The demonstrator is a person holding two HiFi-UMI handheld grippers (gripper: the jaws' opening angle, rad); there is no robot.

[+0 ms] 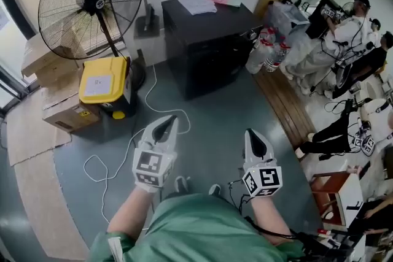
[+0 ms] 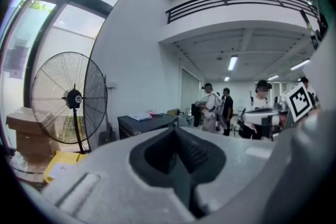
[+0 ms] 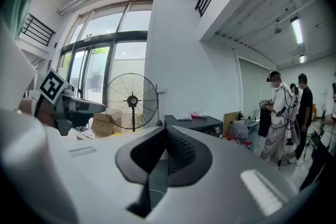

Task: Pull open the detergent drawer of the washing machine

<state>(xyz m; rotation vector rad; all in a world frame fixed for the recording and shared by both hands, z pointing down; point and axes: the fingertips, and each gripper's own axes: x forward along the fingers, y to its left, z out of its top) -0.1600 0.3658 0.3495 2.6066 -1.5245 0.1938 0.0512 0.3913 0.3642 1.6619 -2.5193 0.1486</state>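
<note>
A black box-shaped washing machine (image 1: 209, 46) stands against the far wall with papers on its top. It shows small and distant in the left gripper view (image 2: 147, 124) and the right gripper view (image 3: 194, 124). I cannot make out its detergent drawer. My left gripper (image 1: 166, 124) and right gripper (image 1: 253, 135) are held side by side over the grey floor, well short of the machine and pointing towards it. Both are shut with nothing between their jaws, as the left gripper view (image 2: 176, 131) and the right gripper view (image 3: 167, 131) confirm.
A large standing fan (image 1: 92, 3) is at the far left, with a yellow-lidded box (image 1: 104, 80) and cardboard boxes (image 1: 61, 107) near its base. A white cable (image 1: 123, 150) loops over the floor. Bottles (image 1: 267, 49), a wooden strip (image 1: 285, 107) and several people (image 1: 344, 34) are on the right.
</note>
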